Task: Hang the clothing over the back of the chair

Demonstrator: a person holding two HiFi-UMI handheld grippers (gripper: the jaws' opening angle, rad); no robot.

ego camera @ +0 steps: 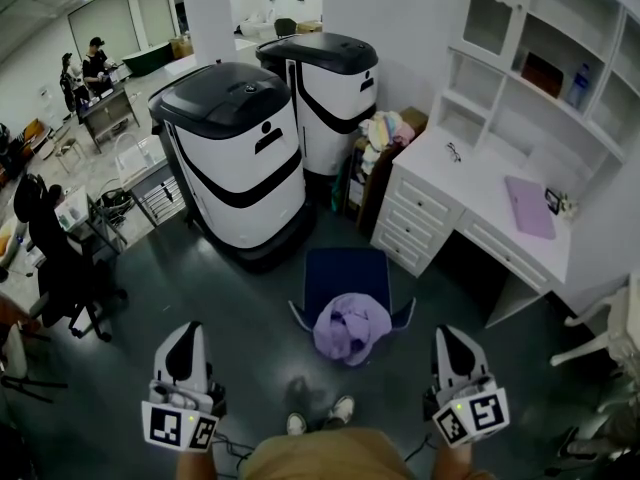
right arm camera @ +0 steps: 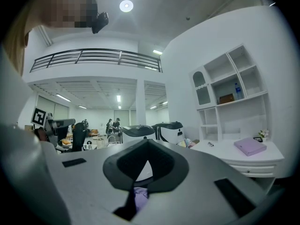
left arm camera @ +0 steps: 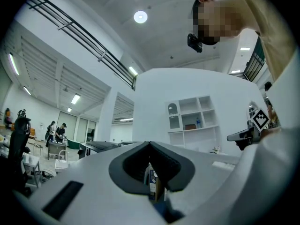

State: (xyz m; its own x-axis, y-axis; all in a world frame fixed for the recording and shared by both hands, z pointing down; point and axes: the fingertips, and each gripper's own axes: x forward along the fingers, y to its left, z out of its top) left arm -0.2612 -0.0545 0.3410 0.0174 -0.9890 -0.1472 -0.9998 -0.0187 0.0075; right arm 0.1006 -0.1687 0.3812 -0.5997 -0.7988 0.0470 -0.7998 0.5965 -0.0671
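Note:
A lilac garment (ego camera: 350, 330) lies draped over the back of a chair with a dark blue seat (ego camera: 345, 273), right in front of my feet. My left gripper (ego camera: 189, 327) is held low at the left of the chair, well apart from it, its jaws together and empty. My right gripper (ego camera: 446, 332) hangs at the chair's right, also apart from it, jaws together with nothing in them. In the left gripper view the left gripper (left arm camera: 150, 143) points level into the room. In the right gripper view a bit of the lilac garment (right arm camera: 140, 197) shows below the right gripper (right arm camera: 147, 140).
Two big white-and-black machines (ego camera: 240, 158) (ego camera: 330, 88) stand behind the chair. A white desk (ego camera: 470, 208) with drawers, a purple folder (ego camera: 528, 206) and shelves fills the right. A black office chair (ego camera: 60, 258) is at the left, a white chair (ego camera: 610, 328) at the far right.

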